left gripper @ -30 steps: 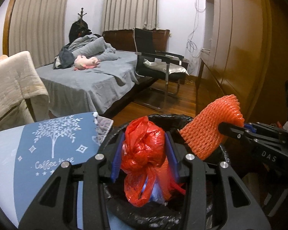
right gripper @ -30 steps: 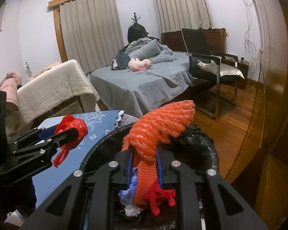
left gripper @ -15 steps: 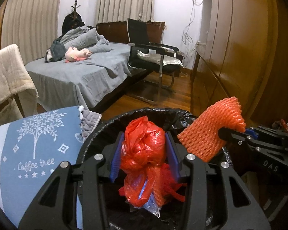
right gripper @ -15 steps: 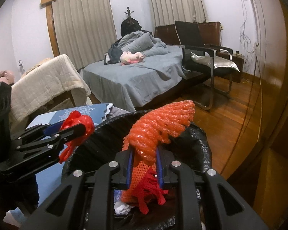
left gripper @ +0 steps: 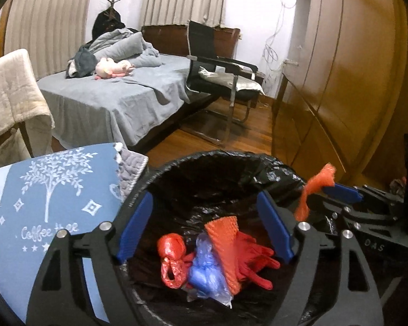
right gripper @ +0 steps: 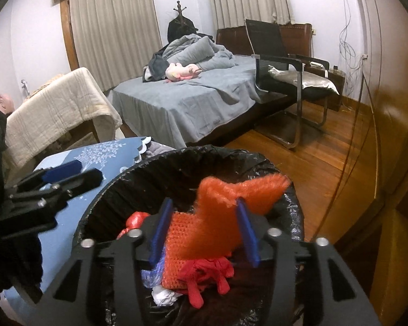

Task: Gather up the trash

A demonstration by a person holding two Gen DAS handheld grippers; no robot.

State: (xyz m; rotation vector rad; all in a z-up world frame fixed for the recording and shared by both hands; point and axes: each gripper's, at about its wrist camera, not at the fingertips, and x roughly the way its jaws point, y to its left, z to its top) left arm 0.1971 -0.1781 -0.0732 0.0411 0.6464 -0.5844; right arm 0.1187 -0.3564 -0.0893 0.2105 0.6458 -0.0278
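Note:
A bin lined with a black bag [left gripper: 220,168] [right gripper: 155,179] sits below both grippers. My left gripper [left gripper: 205,228] is open and empty over the bin. The red plastic bag [left gripper: 172,258] lies inside the bin beside a blue bag [left gripper: 204,271] and a red glove [left gripper: 254,260]. My right gripper [right gripper: 204,231] is open over the bin; the orange foam net [right gripper: 204,225] hangs loose between its jaws and reaches down into the trash. The net also shows in the left wrist view [left gripper: 225,244].
A blue "Coffee tree" cloth [left gripper: 49,203] covers a table at the bin's left. A grey bed [left gripper: 117,100], a black chair [left gripper: 220,81], a blanket-draped chair [left gripper: 11,92] and a wooden wardrobe [left gripper: 353,81] stand around a wooden floor [right gripper: 312,146].
My left gripper opened and the red bag dropped into the bin. My right gripper opened and the orange net slipped down between its jaws into the bin.

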